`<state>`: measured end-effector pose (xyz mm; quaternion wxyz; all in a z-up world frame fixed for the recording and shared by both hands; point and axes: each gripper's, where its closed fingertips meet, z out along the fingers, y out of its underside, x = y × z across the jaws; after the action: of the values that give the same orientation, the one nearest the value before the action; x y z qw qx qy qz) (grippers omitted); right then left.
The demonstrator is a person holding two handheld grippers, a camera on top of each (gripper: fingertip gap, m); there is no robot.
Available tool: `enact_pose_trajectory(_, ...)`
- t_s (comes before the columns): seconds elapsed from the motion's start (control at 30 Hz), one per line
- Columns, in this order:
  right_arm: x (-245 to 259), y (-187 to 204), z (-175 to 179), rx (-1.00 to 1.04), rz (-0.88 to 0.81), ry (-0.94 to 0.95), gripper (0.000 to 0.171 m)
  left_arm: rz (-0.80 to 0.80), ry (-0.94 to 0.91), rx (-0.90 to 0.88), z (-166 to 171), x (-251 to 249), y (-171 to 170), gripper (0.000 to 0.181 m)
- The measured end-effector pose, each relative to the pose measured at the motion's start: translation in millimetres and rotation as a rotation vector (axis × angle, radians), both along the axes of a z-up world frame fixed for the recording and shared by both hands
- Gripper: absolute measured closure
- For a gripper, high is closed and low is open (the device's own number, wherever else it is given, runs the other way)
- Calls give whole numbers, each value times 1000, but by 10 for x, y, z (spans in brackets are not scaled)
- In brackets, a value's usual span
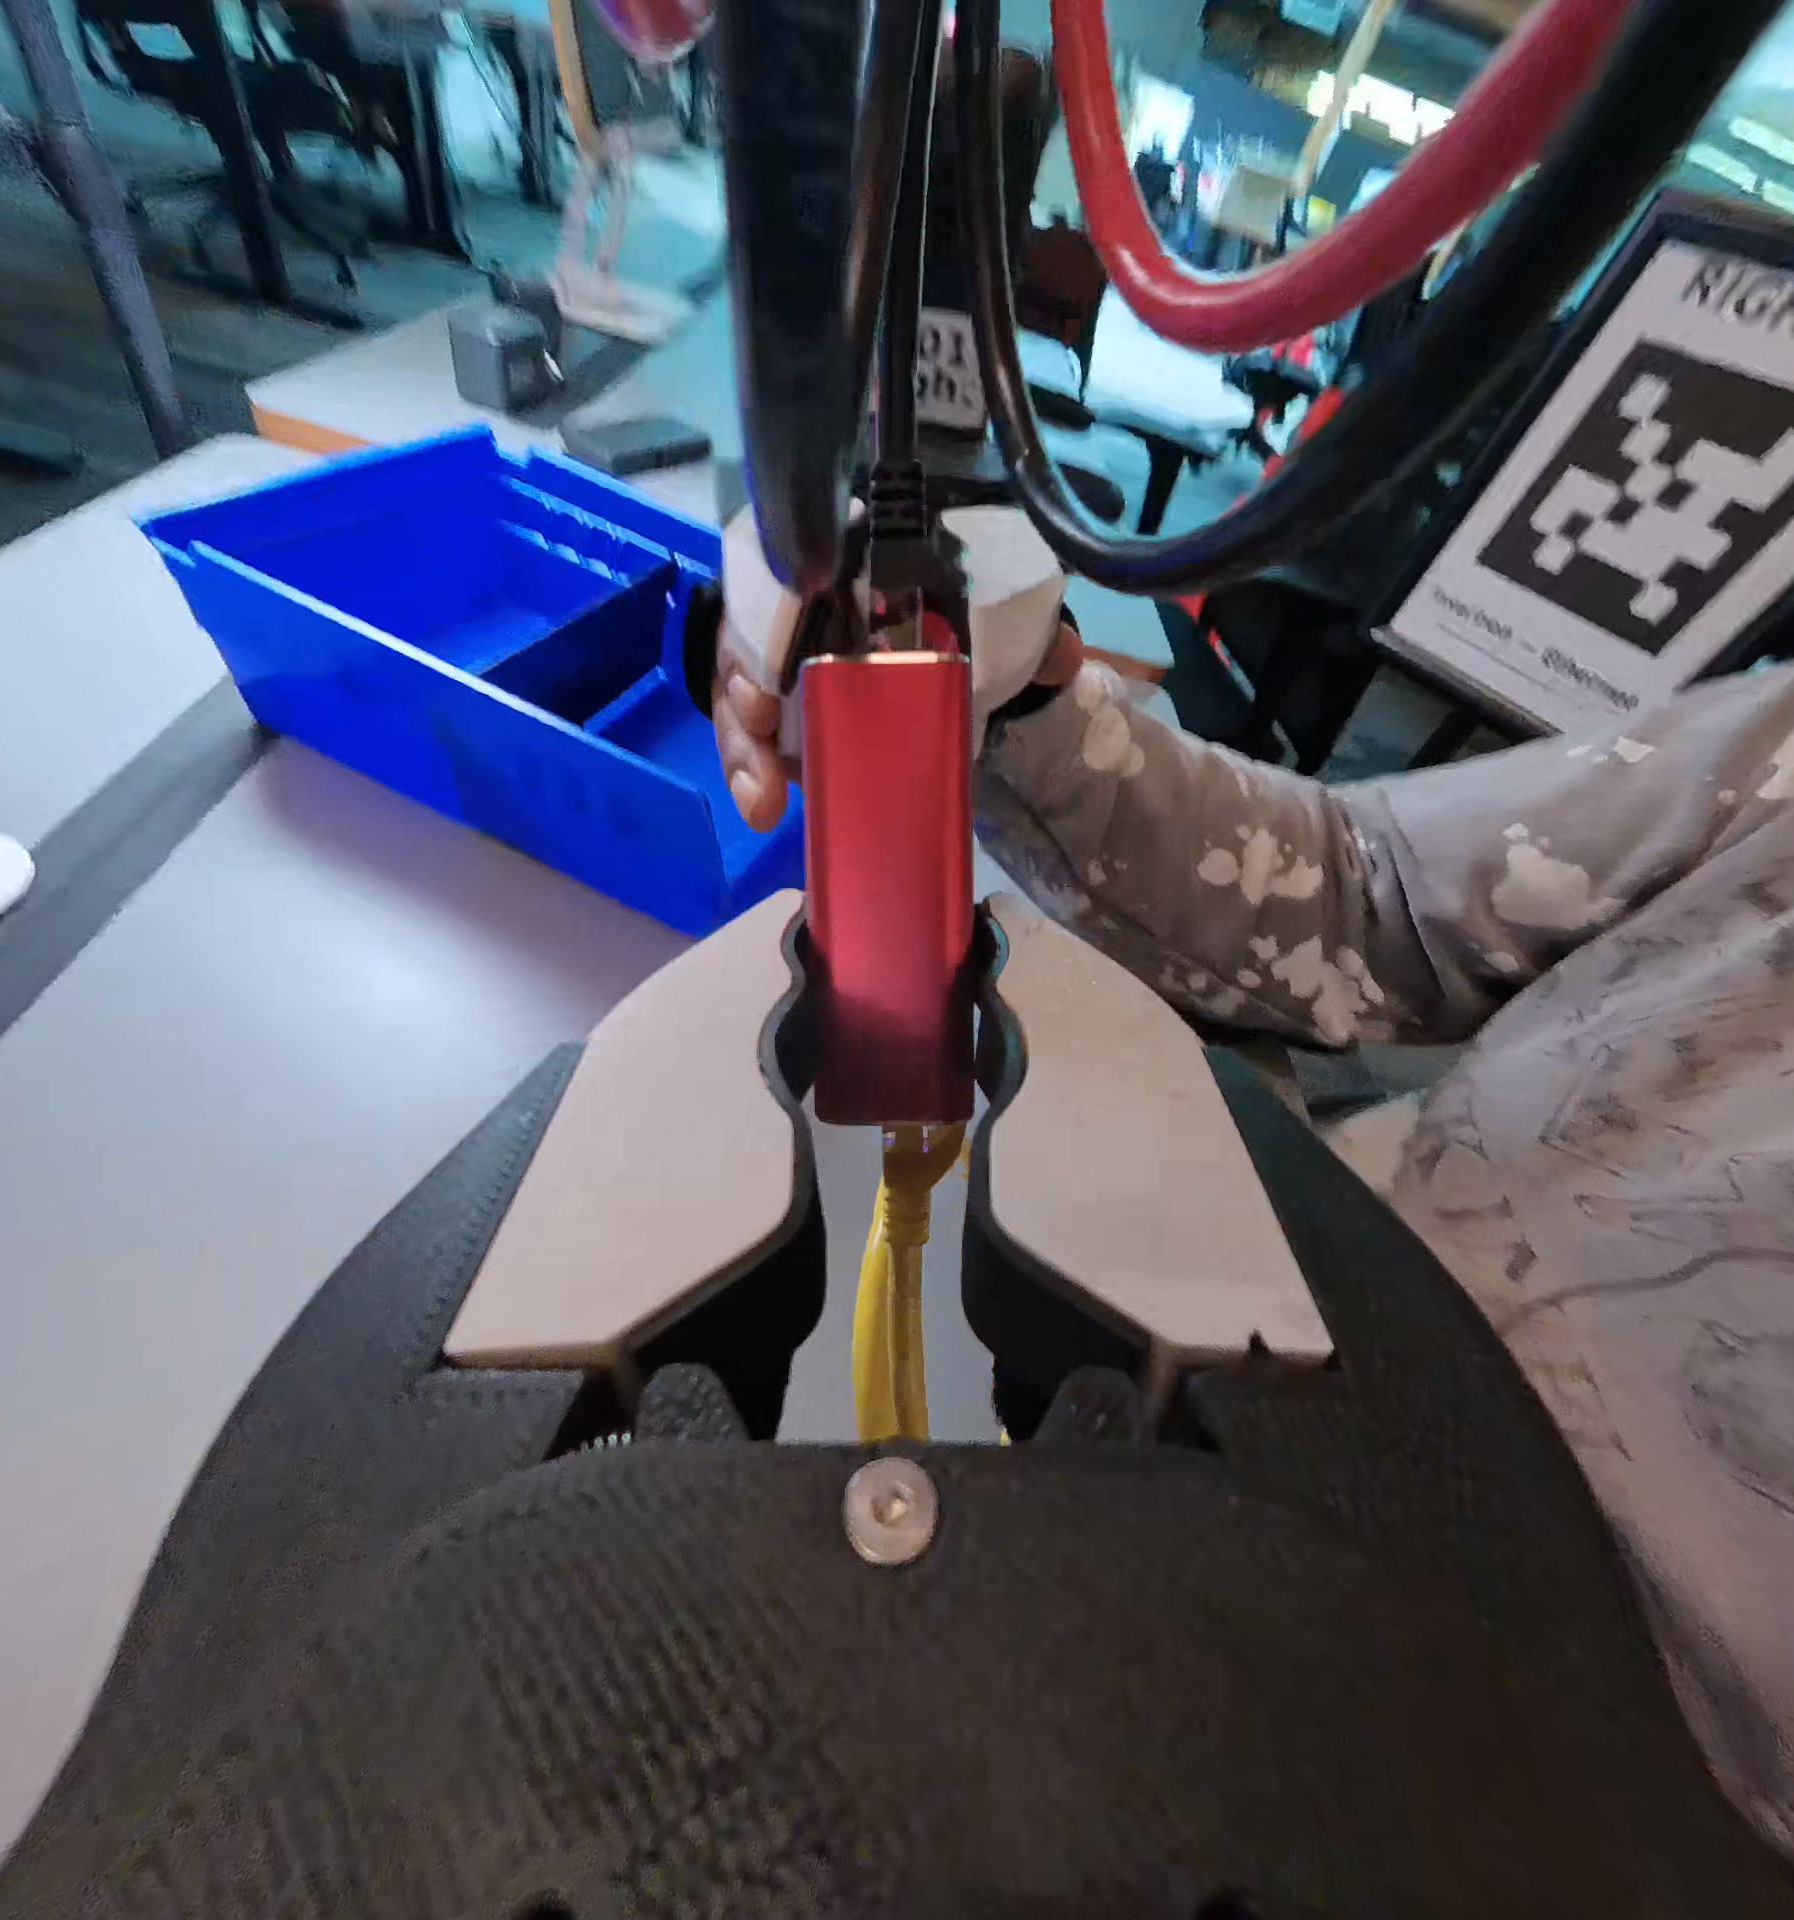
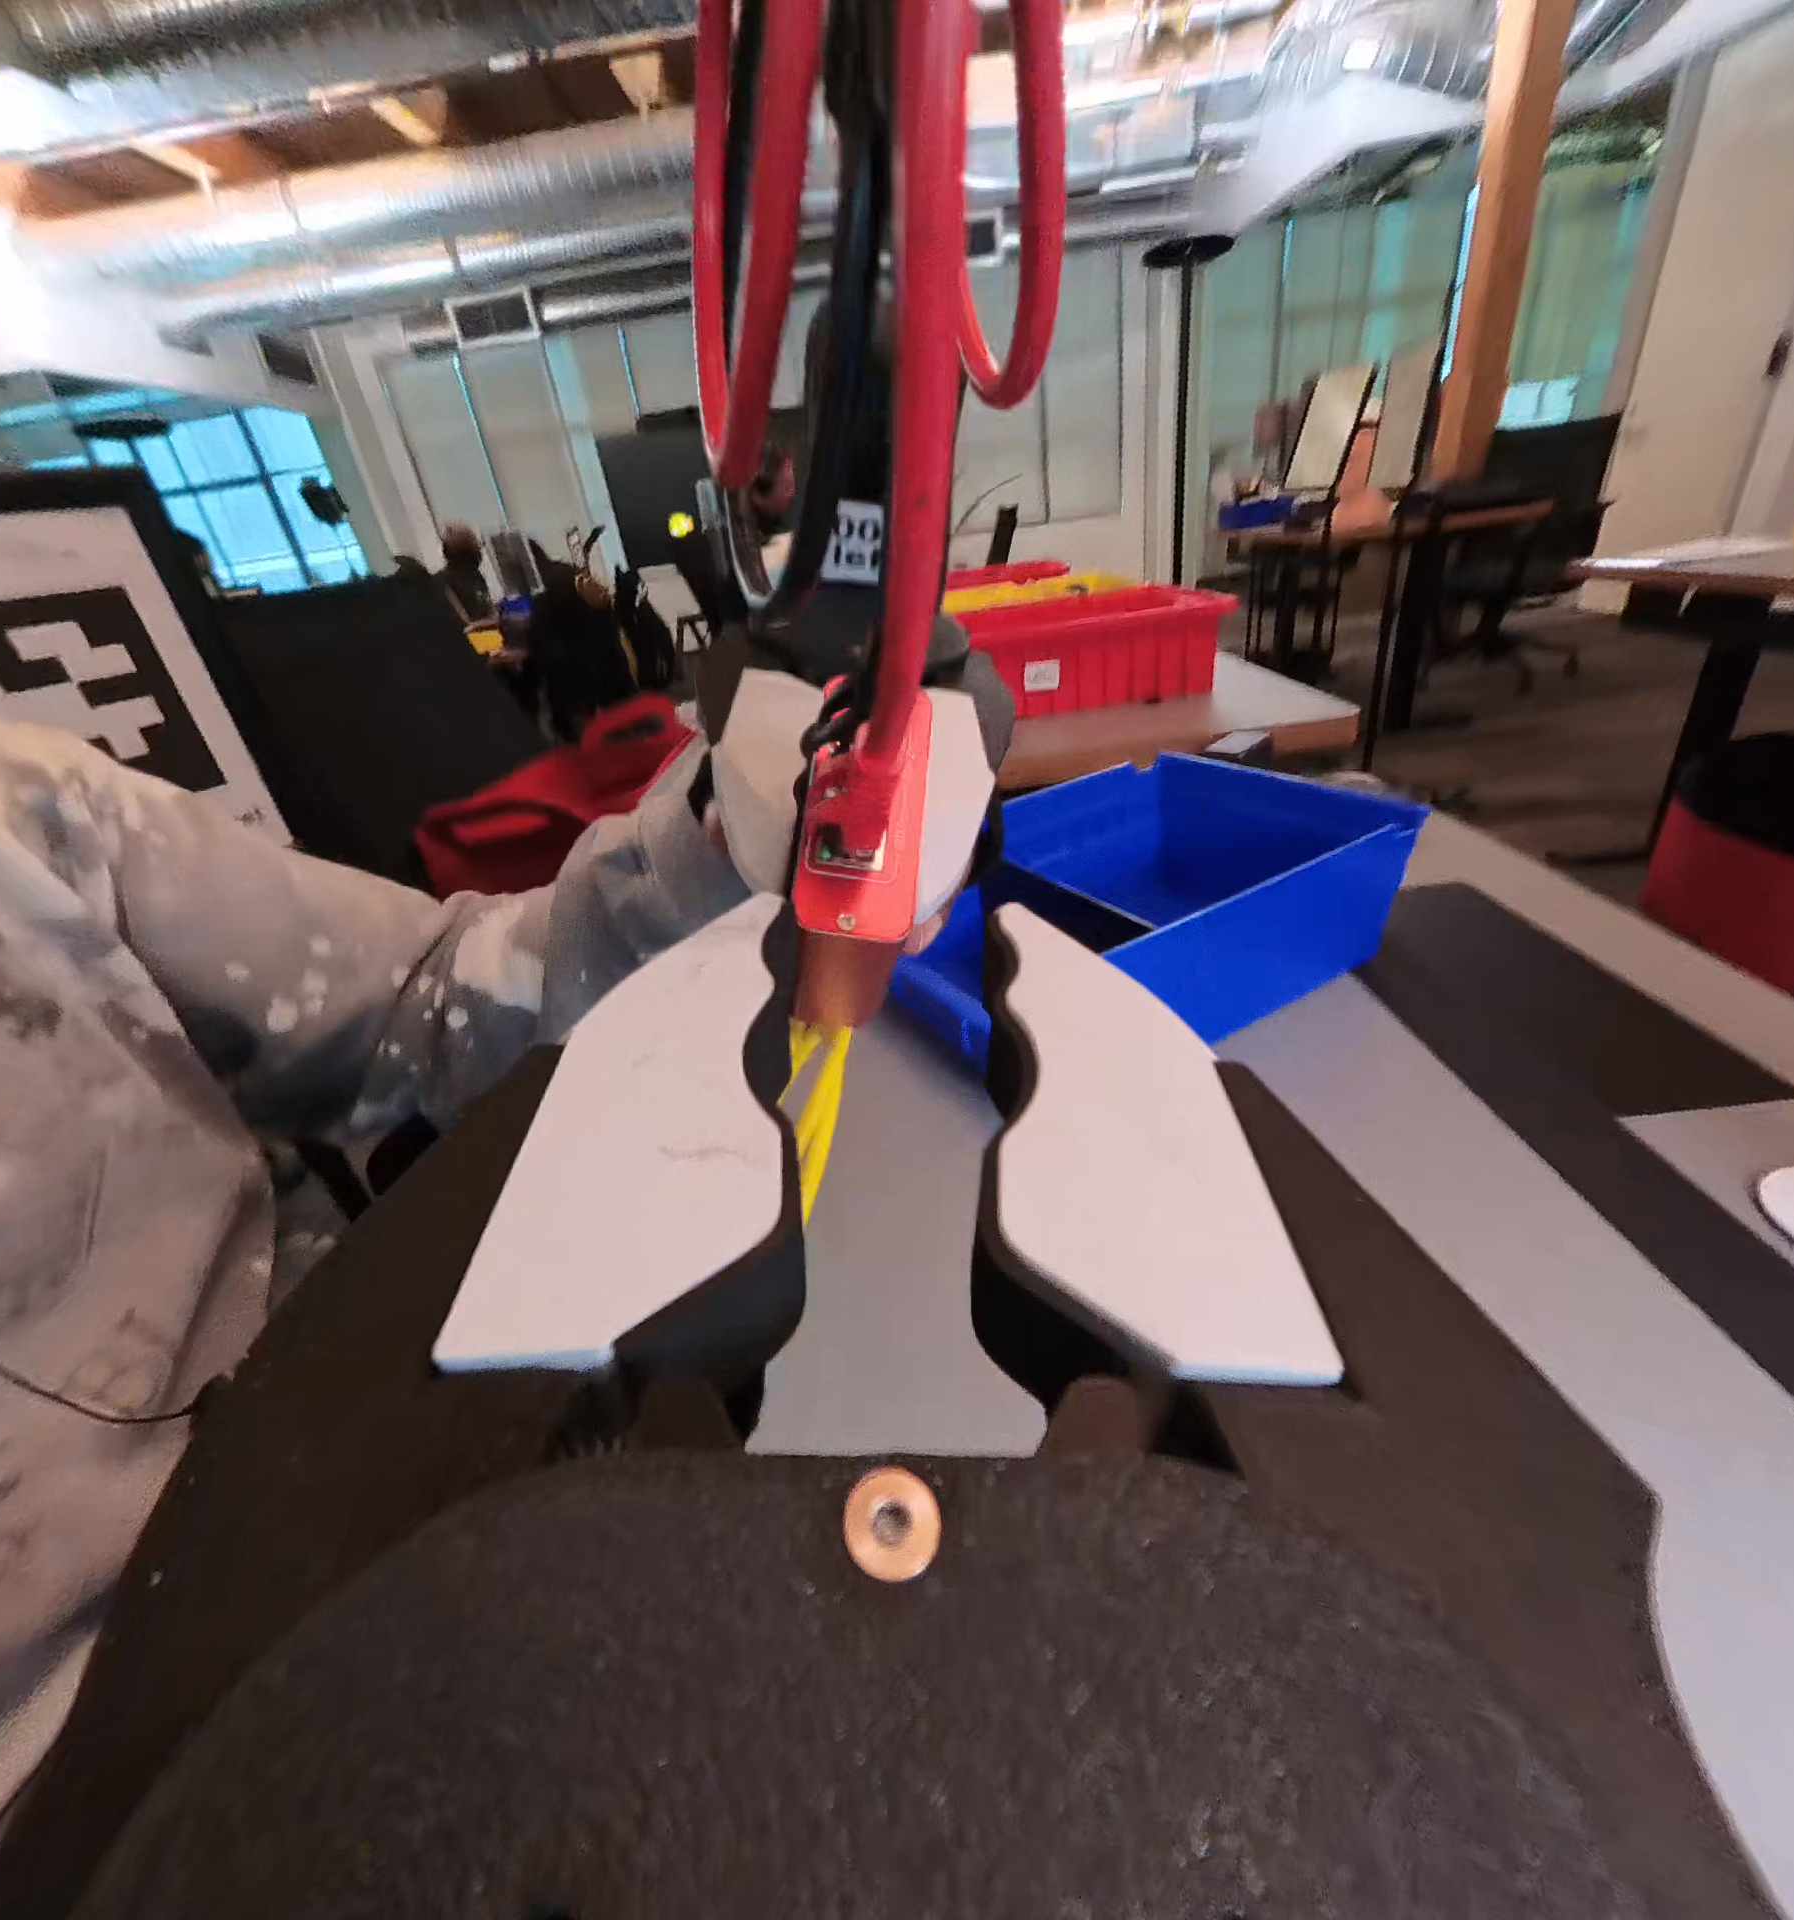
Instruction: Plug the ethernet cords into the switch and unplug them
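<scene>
My left gripper (image 1: pixel 888 977) is shut on a red switch (image 1: pixel 888 831) and holds it above the table. A yellow cord (image 1: pixel 898 1299) is plugged into the switch's near end. A black cord (image 1: pixel 898 499) goes into its far end, and a red cord (image 1: pixel 1184 281) loops above. My right gripper (image 2: pixel 882 935) is open, its tips on either side of the switch (image 2: pixel 857 852) without gripping it. Its white fingers (image 1: pixel 1012 613) show at the switch's far end. In the right wrist view a red cord (image 2: pixel 903 623) is plugged in beside an empty port, and the yellow cord (image 2: pixel 815 1101) hangs below.
A blue bin (image 1: pixel 436 623) with dividers stands on the grey table (image 1: pixel 249 1039); it also shows in the right wrist view (image 2: pixel 1236 883). A framed marker board (image 1: pixel 1651 488) stands behind the person's patterned sleeve (image 1: pixel 1288 883). Red bins (image 2: pixel 1090 634) sit on a farther table.
</scene>
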<state>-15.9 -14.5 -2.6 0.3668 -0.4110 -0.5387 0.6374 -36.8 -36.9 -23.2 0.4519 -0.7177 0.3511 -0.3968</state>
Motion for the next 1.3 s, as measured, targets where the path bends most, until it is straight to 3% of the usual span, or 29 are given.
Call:
enact_pose_trajectory(0.13, -206, -215, -152, 41, 54, -63, 134, 8, 137, -59, -166, -57, -63, 154)
enact_pose_trajectory(0.27, -294, -234, -255, 37, 52, -92, 145, 0, 174, -79, -245, -38, -65, 154)
enact_pose_trajectory(0.5, -265, -185, 12, -148, 92, 140, 145, 31, 83, 36, -37, -10, -26, 153)
enact_pose_trajectory(0.7, -201, -114, 106, -199, 85, 222, 145, -1, 99, 65, -174, 122, 24, 153)
enact_pose_trajectory(0.93, -238, -179, -1, -52, 57, 117, 145, 8, 88, 25, -85, 15, -4, 154)
enact_pose_trajectory(1.3, -82, -135, -104, 80, 24, -22, 155, -4, 162, -84, -214, -75, -90, 154)
